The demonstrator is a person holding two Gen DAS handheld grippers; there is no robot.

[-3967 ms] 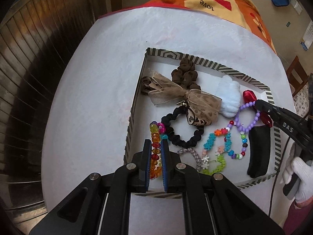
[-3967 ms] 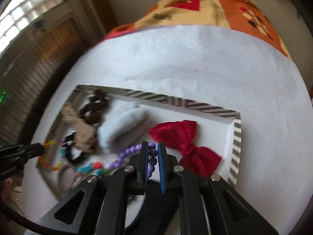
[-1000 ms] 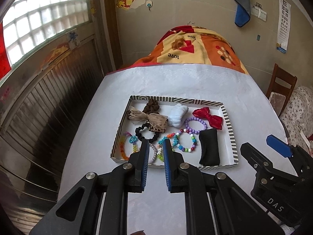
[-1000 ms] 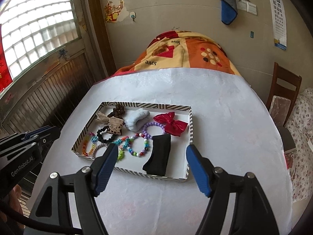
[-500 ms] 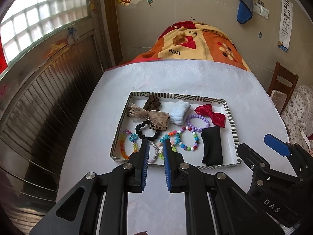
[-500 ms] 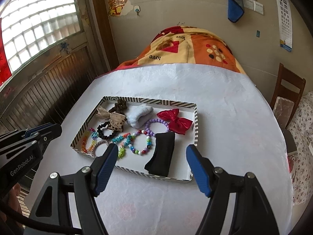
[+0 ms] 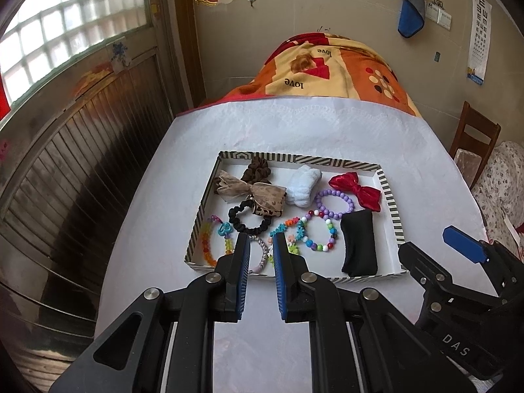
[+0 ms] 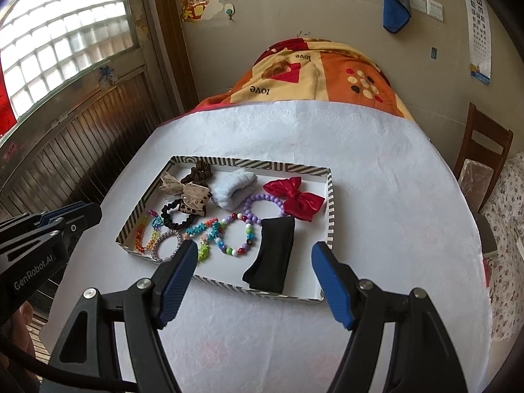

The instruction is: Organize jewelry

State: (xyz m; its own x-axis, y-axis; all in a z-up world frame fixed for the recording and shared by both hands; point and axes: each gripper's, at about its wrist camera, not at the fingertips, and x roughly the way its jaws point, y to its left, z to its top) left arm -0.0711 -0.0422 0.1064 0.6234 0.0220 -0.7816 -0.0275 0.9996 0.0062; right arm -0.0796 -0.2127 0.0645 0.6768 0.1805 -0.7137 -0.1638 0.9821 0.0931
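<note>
Many light, soft bands lay in tray (image 8: 330, 210). Bead bracelet (image 8: 236, 233) looked slippery; I'd pinch its string. Left gripper (image 7: 261, 249) nearly closed, empty; right gripper (image 8: 253, 255) wide apart.

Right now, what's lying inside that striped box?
The striped box holds a red bow, black headband, purple bead bracelet, black scrunchie and other pieces. Whatever sits beneath the leopard bow is covered.

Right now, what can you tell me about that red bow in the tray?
The red bow looks like shiny satin, two puffed loops pinched at a middle knot. It lies flat and slanted in the far right corner of the striped tray, untouched by either tool. The purple bead bracelet sits right against it, and the black folded cloth lies just nearer.
</note>
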